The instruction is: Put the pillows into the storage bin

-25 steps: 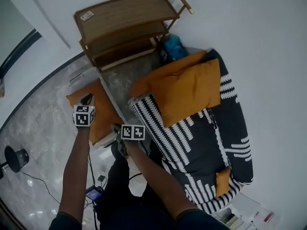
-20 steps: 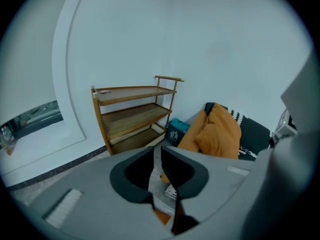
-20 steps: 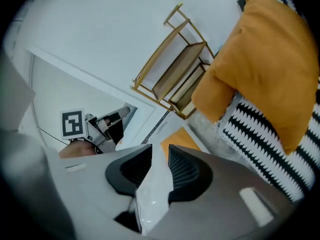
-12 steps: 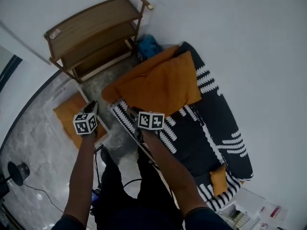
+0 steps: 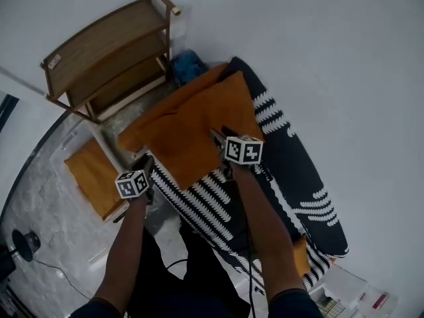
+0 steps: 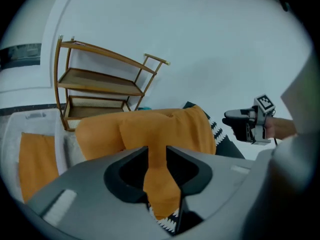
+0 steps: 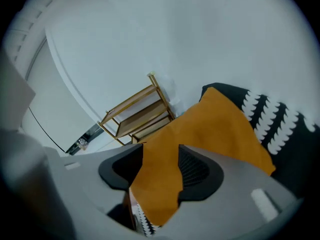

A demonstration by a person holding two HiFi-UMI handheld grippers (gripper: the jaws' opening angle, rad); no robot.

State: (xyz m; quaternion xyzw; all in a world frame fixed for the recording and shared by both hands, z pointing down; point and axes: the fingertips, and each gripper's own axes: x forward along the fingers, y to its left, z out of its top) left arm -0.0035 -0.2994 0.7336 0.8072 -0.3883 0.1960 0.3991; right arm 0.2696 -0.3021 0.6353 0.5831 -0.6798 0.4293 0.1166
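Filling the right half of the head view, a dark sofa (image 5: pixel 311 177) with white markings is seen along the wall, and a wooden shelf (image 5: pixel 99 45) stands beyond its far end. On the floor off the sofa's left edge the storage bin (image 5: pixel 106 148) is set, and one orange pillow (image 5: pixel 93 177) already lies in it.

At the sofa's far left corner two more orange pillows are piled. The upper pillow (image 5: pixel 192 128) is laid slantwise, its long axis running from the sofa's front edge up toward the back wall. A small orange cushion (image 5: pixel 301 254) is left at the near end.

The right gripper (image 5: pixel 218 136) is held over the right edge of the upper pillow, and its jaws have just been opening and are spread fairly wide. The left gripper (image 5: pixel 148 164) is held at the pillow's near left corner, by the sofa's front edge, and its jaws have just been opening too but are parted only narrowly. In both gripper views orange fabric is framed by the gap, yet no pad is seen pressing on it.

The pillow is judged to lie straight ahead of and below both grippers, one at each end of its shorter span. The bin is nearer the left hand, so a carry leftward is expected.
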